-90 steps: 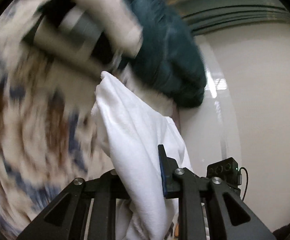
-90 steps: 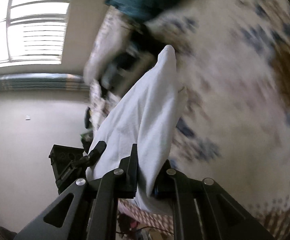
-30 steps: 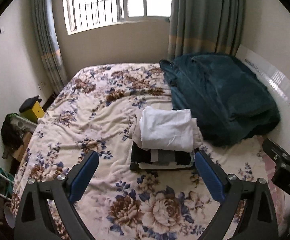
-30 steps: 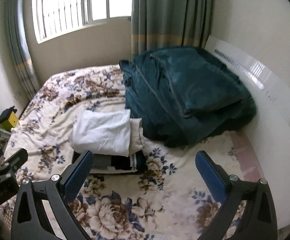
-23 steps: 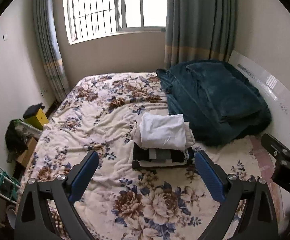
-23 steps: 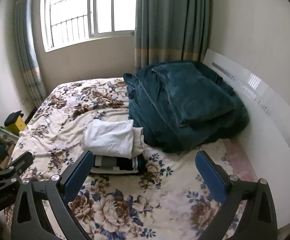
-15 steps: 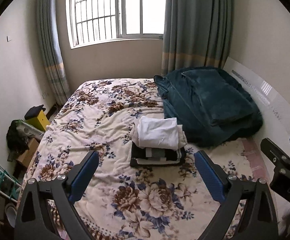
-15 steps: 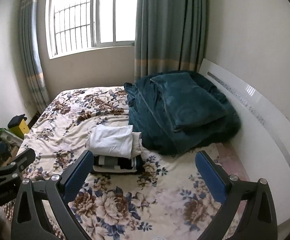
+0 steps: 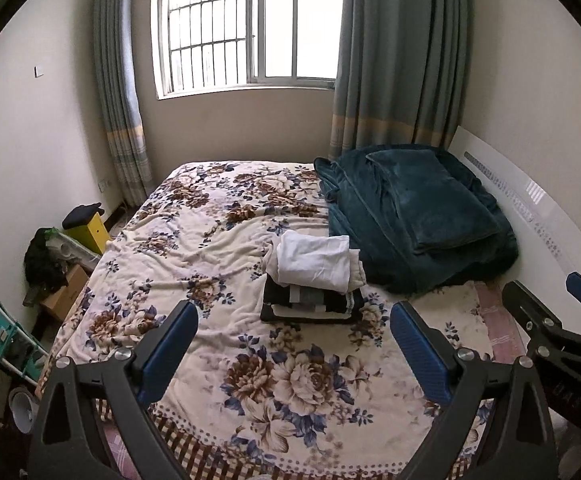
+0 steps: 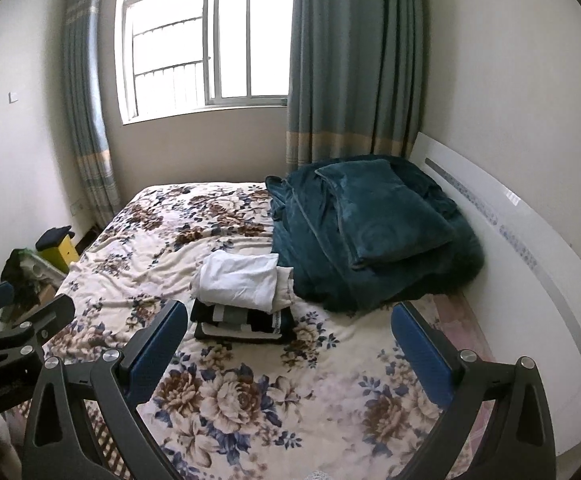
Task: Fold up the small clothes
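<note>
A folded white garment [image 9: 314,265] lies on top of a stack of folded clothes [image 9: 310,306] in the middle of the floral bed [image 9: 218,248]. The same white garment [image 10: 240,278] and stack [image 10: 242,322] show in the right wrist view. My left gripper [image 9: 293,330] is open and empty, held well back above the bed's near end. My right gripper [image 10: 288,326] is open and empty, also held back from the stack. The right gripper's fingers [image 9: 542,320] show at the right edge of the left wrist view, and the left gripper's fingers [image 10: 22,324] show at the left edge of the right wrist view.
A heaped dark teal blanket [image 9: 414,216] lies to the right of the stack against a white headboard [image 9: 530,216]. A window with curtains [image 9: 246,28] is on the far wall. A yellow box [image 9: 88,230], bags and a cardboard box [image 9: 64,292] stand on the floor left of the bed.
Both grippers have let go of the white garment, which now lies folded on the stack. Both have pulled back and risen, so the stack looks smaller and more of the room shows.
</note>
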The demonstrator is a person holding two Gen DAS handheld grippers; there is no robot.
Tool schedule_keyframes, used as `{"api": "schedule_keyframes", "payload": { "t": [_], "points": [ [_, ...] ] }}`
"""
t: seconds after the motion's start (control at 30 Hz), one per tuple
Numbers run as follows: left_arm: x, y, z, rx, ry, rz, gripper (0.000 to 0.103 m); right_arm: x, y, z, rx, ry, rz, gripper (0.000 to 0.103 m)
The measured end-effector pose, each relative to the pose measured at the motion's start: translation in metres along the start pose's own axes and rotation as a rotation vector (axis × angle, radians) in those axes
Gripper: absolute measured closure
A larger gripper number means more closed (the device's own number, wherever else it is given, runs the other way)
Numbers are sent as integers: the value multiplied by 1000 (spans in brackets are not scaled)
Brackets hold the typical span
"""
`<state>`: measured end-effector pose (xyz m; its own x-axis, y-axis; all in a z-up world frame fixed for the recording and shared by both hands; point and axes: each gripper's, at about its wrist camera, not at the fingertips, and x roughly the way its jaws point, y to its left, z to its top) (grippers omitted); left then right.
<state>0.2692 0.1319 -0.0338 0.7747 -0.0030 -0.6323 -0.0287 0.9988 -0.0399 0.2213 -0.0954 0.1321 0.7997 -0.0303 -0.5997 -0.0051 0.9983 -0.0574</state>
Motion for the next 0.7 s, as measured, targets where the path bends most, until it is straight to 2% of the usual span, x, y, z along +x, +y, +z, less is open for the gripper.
{"api": "schedule_keyframes", "payload": {
  "t": [0.03, 0.7],
  "points": [
    [-2, -1, -1, -5, -2, -3, 0, -3, -1, -1, -1, -3, 3, 0],
    [-22, -8, -8, -28, -44, 58, 0, -19, -19, 4, -21, 0, 53, 0]
  ]
}}
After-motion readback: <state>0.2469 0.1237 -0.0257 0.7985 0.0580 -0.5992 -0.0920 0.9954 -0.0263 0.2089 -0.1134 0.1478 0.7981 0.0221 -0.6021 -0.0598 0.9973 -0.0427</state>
